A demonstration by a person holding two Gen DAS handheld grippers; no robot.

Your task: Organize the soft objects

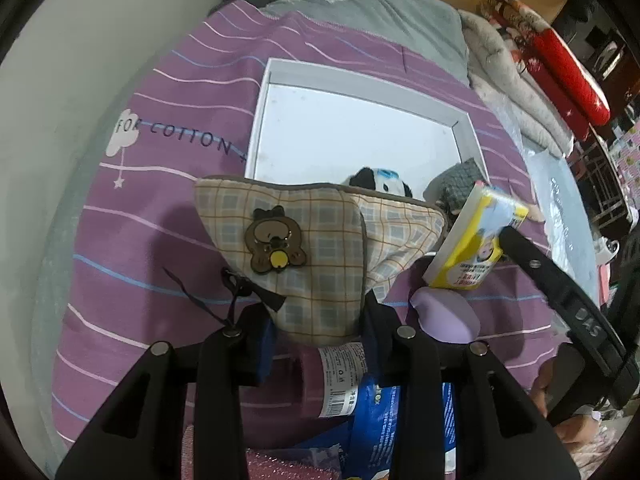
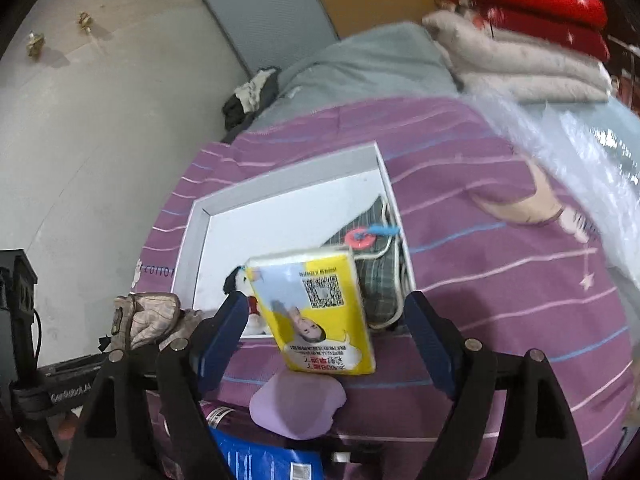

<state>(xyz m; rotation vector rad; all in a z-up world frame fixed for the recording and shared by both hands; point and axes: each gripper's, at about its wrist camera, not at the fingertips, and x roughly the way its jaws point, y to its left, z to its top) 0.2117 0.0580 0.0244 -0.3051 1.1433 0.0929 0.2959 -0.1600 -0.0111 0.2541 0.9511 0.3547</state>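
Purple striped bedsheet covers the bed, white tray sits on it with a panda plush and a grey plaid pouch already at its near end.

Left gripper is clamped on the checked bear pouch, holding it up just short of the tray's near rim.

Right gripper has its jaws spread wide — the yellow tissue pack sits between them, tilted, with clear gaps to both pads, so nothing is gripping it.

Risk: the pack looks unsupported above the sheet, not over the tray floor. If it drops here, it probably lands on the lilac soft piece or the sheet and misses the tray.

Views: only the right wrist shows the gaps beside the pack and the plaid pouch's red tag. Only the left wrist shows the bear pouch grip.
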